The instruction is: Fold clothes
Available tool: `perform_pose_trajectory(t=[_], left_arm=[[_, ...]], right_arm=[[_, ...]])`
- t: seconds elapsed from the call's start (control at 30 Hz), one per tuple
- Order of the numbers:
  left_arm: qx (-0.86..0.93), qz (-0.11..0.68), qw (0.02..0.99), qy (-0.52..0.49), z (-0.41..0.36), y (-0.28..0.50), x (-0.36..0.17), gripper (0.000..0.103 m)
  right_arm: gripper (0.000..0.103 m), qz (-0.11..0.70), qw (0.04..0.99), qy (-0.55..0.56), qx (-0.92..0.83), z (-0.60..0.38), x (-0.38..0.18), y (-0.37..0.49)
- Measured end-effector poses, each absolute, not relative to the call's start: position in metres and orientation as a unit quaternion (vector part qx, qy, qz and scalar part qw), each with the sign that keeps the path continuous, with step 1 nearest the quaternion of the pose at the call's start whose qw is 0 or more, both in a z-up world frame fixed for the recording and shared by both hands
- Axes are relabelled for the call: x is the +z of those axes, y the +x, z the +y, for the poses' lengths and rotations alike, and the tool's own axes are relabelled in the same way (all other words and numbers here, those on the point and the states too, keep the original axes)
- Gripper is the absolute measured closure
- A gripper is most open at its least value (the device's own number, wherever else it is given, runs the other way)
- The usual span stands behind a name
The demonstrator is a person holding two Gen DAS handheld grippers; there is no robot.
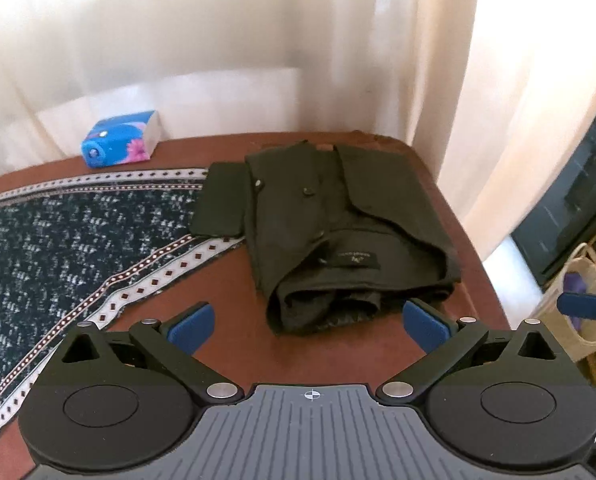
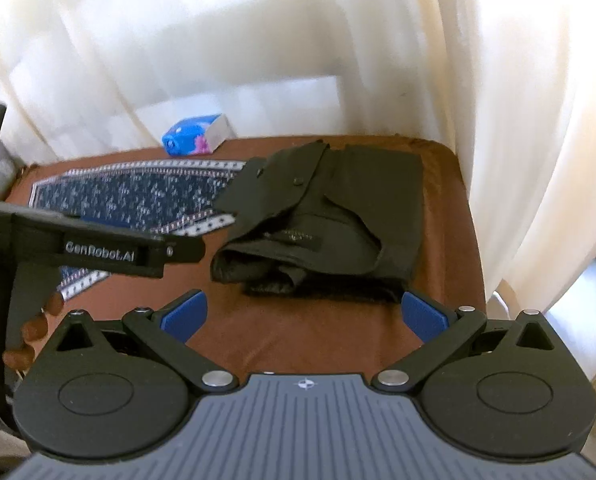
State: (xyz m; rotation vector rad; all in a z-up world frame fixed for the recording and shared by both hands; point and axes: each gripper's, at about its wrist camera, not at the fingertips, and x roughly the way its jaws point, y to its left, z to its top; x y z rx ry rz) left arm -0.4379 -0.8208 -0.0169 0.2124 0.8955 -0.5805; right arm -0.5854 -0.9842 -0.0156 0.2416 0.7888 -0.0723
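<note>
A dark olive buttoned garment [image 1: 337,232] lies folded in a compact bundle on the brown table [image 1: 234,304], near its far right corner, label facing up. It also shows in the right wrist view [image 2: 329,220]. My left gripper [image 1: 307,326] is open and empty, just in front of the bundle's near edge, blue pads [image 1: 192,326] spread wide. My right gripper [image 2: 303,316] is open and empty, also just short of the bundle. The left gripper's body [image 2: 110,248] shows at the left of the right wrist view, held by a hand.
A patterned dark blue runner [image 1: 66,240] with a white border covers the table's left part. A blue tissue pack [image 1: 120,140] sits at the far edge. White curtains [image 1: 477,100] hang behind and to the right. A wicker basket [image 1: 577,304] stands on the floor at the right.
</note>
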Motion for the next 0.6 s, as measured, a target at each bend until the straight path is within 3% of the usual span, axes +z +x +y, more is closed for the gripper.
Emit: perform_pose_trajectory(t=[0.6], left_arm=[[-0.269,0.429,0.855,0.11,-0.834,-0.434,-0.019,0.0]], right_arm=[[0.0,0.395,0.911,0.115,-0.027,-0.995,-0.03,-0.58]])
